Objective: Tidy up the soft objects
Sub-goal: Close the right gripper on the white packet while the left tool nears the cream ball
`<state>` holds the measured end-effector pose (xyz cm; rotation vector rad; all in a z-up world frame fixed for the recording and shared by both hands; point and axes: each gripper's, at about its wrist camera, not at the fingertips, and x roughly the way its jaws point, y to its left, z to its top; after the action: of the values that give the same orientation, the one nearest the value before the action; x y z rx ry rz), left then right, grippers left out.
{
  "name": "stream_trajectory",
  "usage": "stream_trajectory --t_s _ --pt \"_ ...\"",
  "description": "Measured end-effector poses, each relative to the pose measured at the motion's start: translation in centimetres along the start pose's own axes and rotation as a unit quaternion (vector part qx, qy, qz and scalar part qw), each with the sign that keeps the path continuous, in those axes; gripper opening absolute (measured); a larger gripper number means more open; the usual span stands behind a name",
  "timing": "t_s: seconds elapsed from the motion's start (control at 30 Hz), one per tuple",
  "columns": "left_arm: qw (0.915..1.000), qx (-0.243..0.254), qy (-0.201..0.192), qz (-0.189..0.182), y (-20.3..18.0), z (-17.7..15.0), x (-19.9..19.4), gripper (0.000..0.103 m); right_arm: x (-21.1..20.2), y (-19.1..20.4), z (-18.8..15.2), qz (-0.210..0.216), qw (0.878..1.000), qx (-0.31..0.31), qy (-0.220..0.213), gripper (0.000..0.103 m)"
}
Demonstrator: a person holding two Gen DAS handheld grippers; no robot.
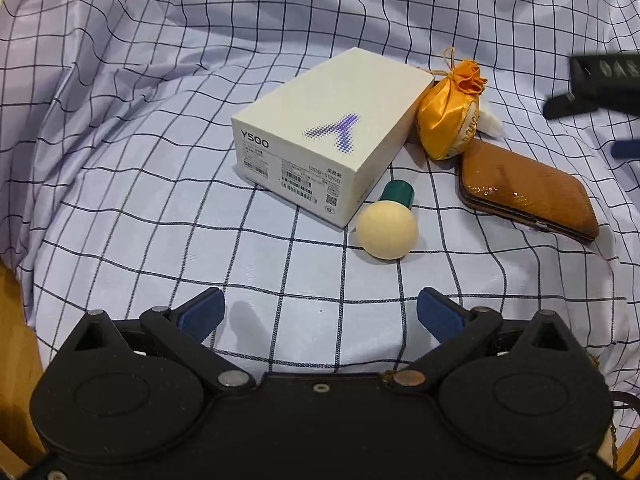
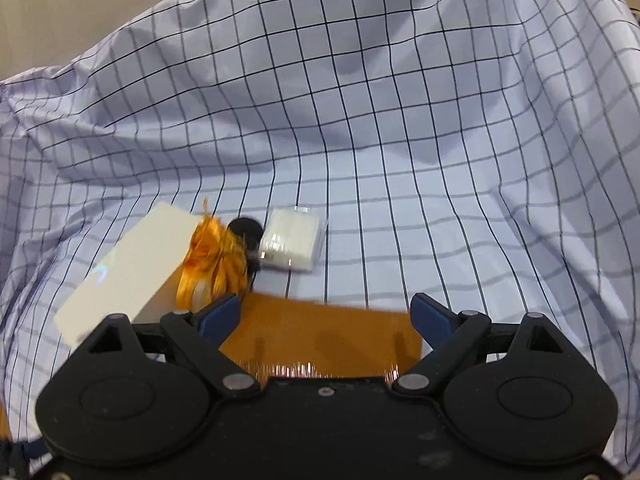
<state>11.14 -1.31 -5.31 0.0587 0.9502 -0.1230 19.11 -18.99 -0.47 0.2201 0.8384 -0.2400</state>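
1. Two grippers hung over the checked cloth (image 1: pixel 120 160), both spread wide and holding nothing. That fits a reach rather than a carry.
2. Nearest the left gripper (image 1: pixel 320 312) lay a cream ball (image 1: pixel 386 232) with a green cap (image 1: pixel 398 194), touching the corner of the white box (image 1: pixel 316 136), which probably kept it from rolling.
3. The right gripper (image 2: pixel 324 320) hovered over the tan wallet (image 2: pixel 320 336), its blue pads apart from it on either side, so the wallet seemed the likely next pick.
4. Farther off, the orange satin pouch (image 1: pixel 448 116) leaned against the box's side, propped upright by it.
5. Beyond the pouch sat a small clear packet of white pads (image 2: pixel 292 244) with a dark round thing (image 2: pixel 246 230) just beside it; I could not tell what that was.
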Motion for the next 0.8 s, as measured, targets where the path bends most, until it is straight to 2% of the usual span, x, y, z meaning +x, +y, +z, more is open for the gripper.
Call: stream_trajectory --t_s 0.27,0.5,0.63,0.8 --pt "0.9999 0.0 0.002 -0.015 -0.2 0.6 0.4 0.099 6.1 0.8 4.4 0.007 0.999 0.004 0.037 0.078" --pt "0.9996 0.0 0.002 -0.027 -0.4 0.9 0.3 0.099 10.0 1.8 6.2 0.005 0.998 0.011 0.062 0.078" --pt "0.9996 0.001 0.002 -0.03 -0.4 1.0 0.4 0.099 11.3 2.6 6.4 -0.004 0.998 -0.011 0.067 0.078" --pt "0.9995 -0.003 0.003 -0.031 -0.3 1.1 0.5 0.099 12.2 2.2 6.7 -0.007 0.997 -0.003 0.078 0.078"
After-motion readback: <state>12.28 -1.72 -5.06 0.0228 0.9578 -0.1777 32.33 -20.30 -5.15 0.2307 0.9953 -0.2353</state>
